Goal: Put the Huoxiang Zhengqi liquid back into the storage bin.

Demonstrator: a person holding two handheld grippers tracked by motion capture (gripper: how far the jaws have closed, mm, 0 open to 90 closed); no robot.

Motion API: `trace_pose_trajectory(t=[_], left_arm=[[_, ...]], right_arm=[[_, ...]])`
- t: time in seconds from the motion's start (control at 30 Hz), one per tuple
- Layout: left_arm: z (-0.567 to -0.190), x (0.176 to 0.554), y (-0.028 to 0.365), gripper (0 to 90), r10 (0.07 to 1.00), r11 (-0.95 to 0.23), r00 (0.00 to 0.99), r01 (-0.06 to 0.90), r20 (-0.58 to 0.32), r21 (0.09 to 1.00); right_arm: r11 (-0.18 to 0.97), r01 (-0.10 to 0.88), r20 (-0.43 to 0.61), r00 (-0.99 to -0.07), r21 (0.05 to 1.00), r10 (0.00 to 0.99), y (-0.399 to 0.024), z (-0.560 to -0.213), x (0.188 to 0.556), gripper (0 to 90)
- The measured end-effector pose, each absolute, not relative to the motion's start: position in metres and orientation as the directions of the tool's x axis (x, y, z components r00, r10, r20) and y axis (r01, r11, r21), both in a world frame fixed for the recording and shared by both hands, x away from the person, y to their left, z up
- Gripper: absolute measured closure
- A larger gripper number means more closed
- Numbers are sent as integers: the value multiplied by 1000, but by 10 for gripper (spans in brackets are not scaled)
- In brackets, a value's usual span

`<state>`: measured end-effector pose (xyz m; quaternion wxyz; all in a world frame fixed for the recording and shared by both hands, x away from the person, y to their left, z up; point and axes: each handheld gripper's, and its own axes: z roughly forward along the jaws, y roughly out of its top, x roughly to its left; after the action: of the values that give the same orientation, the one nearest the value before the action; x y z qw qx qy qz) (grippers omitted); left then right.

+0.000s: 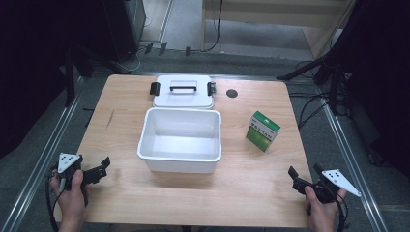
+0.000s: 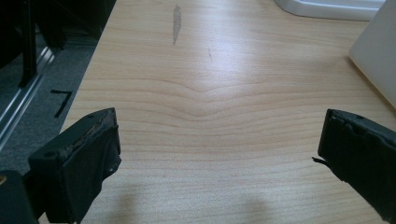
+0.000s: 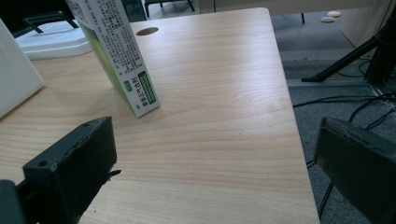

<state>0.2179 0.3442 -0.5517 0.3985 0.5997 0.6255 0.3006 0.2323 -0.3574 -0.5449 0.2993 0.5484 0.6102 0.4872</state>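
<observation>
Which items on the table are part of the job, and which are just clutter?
Likely in play:
green box, nearest the right tool
open white bin
white lid behind the bin
left tool, open

Just there:
table's round hole
floor cables

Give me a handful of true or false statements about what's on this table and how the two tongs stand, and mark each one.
1. The white bin is open, with nothing inside it. True.
2. The lid sits on the white bin. False: it lies flat on the table behind the bin, handle up.
3. The green box stands to the right of the bin in the high view. True.
4. The right tongs grip the green box. False: their jaws stand wide apart over bare wood, clear of the box.
5. The left tongs are open with nothing between the jaws. True.
6. The green box is inside the bin. False: it stands on the table.
</observation>
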Motion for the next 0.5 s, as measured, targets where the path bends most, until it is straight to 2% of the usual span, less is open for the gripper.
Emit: trace_pose_trajectory(t=[0.23,0.33,0.5], left_arm=[[-552,218,345,0,988,110,35,507,-148,855],[-552,218,345,0,988,110,36,508,-148,855],[-552,218,345,0,989,108,36,509,-146,854]], right_arm=[[-64,390,162,-223,919,961,-355,-545,233,3],[-39,390,137,-228,920,964,-353,-545,233,53],[-16,392,118,-238,920,964,-351,-545,233,57]])
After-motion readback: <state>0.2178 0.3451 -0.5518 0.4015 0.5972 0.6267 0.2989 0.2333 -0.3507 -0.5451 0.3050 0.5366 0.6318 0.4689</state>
